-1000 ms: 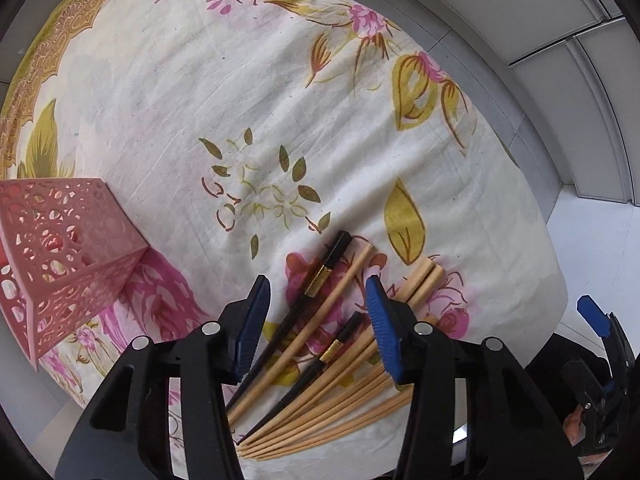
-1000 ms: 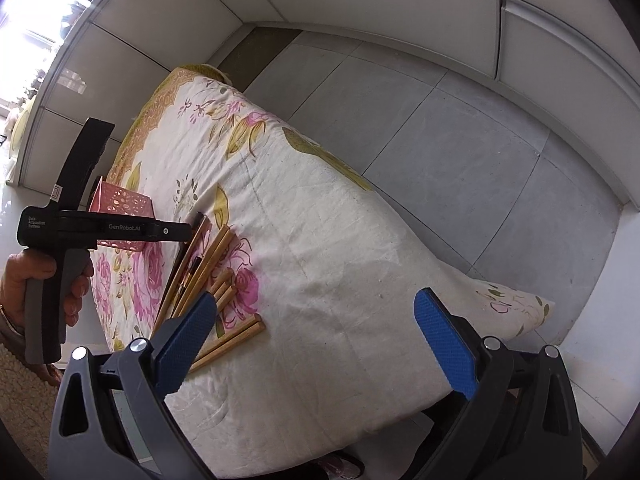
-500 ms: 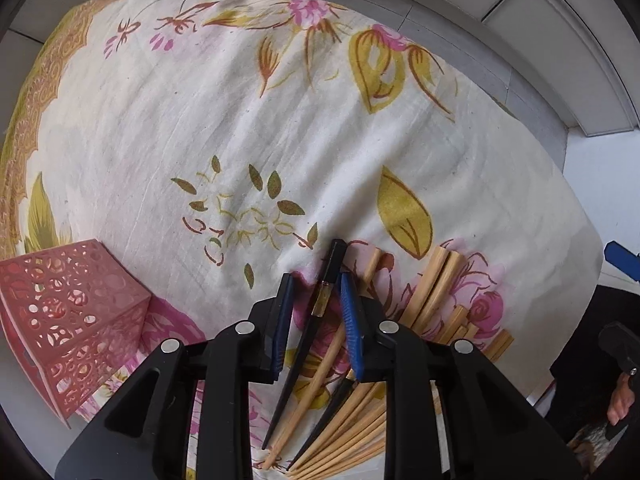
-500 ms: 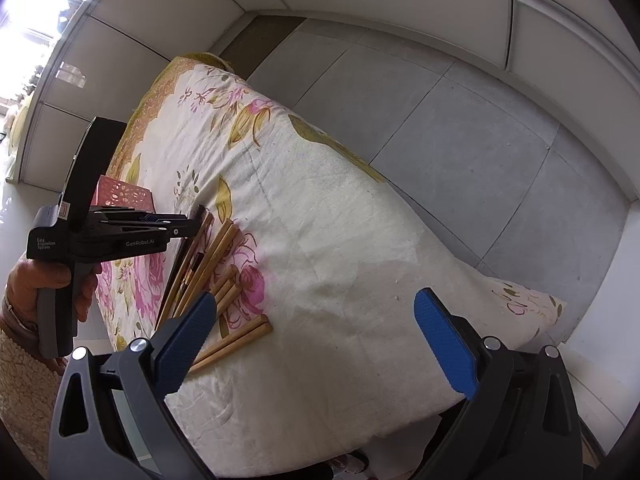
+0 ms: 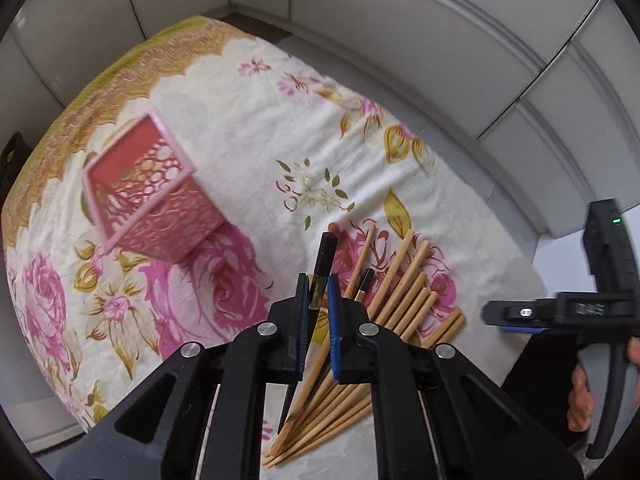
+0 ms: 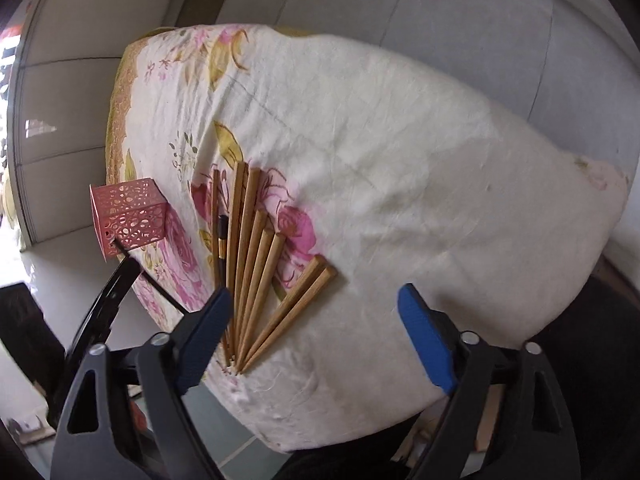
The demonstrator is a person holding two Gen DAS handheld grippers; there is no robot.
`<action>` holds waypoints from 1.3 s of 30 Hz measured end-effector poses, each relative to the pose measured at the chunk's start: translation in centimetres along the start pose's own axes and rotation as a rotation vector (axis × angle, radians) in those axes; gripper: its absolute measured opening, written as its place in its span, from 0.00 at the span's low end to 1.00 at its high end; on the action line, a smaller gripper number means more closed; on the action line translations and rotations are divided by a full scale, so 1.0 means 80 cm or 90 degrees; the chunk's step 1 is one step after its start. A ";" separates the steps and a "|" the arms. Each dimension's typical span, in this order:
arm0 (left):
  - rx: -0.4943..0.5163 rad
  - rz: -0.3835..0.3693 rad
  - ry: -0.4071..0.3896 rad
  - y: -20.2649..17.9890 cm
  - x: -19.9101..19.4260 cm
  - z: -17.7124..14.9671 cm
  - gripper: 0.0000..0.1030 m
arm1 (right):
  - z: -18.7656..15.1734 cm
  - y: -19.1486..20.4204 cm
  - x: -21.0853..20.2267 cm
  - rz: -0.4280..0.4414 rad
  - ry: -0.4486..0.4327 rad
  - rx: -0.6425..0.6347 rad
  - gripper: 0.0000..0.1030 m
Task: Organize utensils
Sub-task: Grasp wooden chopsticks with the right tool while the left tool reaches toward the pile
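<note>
My left gripper is shut on a black chopstick and holds it above the cloth, clear of the pile. The right wrist view shows the same gripper from the side, its chopstick slanting just below the pink perforated holder. Seen from the left wrist, that holder stands to the left. Several wooden chopsticks and a second black one lie fanned on the table. My right gripper hovers over the wooden chopsticks, jaws closing, pads touching nothing.
A floral tablecloth covers the table and drops over its near edge. White wall panels close in behind. A person's hand grips the right gripper's handle at the right edge.
The left jaws closed on the black chopstick, lifted it off the pile and pulled back. The right gripper tilted down over the wooden chopsticks and its jaws narrowed.
</note>
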State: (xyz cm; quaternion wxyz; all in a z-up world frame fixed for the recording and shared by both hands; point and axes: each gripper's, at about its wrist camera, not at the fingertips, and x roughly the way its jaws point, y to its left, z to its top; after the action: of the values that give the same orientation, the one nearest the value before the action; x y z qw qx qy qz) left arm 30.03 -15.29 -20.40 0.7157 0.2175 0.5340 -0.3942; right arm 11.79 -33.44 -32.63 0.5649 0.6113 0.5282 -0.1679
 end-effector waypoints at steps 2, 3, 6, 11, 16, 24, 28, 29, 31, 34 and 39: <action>-0.029 -0.011 -0.059 0.003 -0.044 -0.012 0.08 | -0.009 -0.001 0.018 0.001 0.034 0.052 0.53; -0.042 -0.015 -0.088 0.010 -0.066 -0.022 0.08 | -0.014 0.003 0.025 -0.007 0.038 0.057 0.47; -0.068 -0.044 -0.159 0.018 -0.091 -0.034 0.07 | -0.024 0.016 0.035 -0.057 0.020 0.062 0.34; -0.065 -0.061 -0.227 0.034 -0.138 -0.050 0.07 | -0.029 0.039 0.054 -0.148 0.000 0.057 0.26; -0.062 -0.071 -0.271 0.042 -0.168 -0.072 0.07 | -0.027 0.068 0.063 -0.211 -0.007 0.055 0.26; -0.062 -0.081 -0.317 0.047 -0.204 -0.099 0.07 | -0.023 0.105 0.076 -0.289 -0.006 -0.070 0.13; -0.062 -0.087 -0.311 0.051 -0.205 -0.103 0.07 | -0.026 0.092 0.069 -0.325 0.010 -0.067 0.10; -0.061 -0.088 -0.300 0.051 -0.200 -0.103 0.07 | -0.024 0.090 0.068 -0.325 0.017 -0.064 0.10; -0.054 -0.092 -0.268 0.048 -0.183 -0.100 0.08 | -0.022 0.091 0.071 -0.327 0.041 -0.066 0.14; -0.054 -0.079 -0.226 0.043 -0.154 -0.096 0.08 | -0.027 0.089 0.076 -0.321 0.038 -0.065 0.16; -0.046 -0.081 -0.205 0.038 -0.139 -0.096 0.08 | -0.045 0.060 0.070 -0.291 0.048 -0.050 0.31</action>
State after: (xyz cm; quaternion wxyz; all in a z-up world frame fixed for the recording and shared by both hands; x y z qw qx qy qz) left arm 26.54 -4.18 -12.88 0.7731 0.0913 0.4387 -0.4489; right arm 16.53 -26.80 -33.54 0.5152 0.4594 0.6798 -0.2480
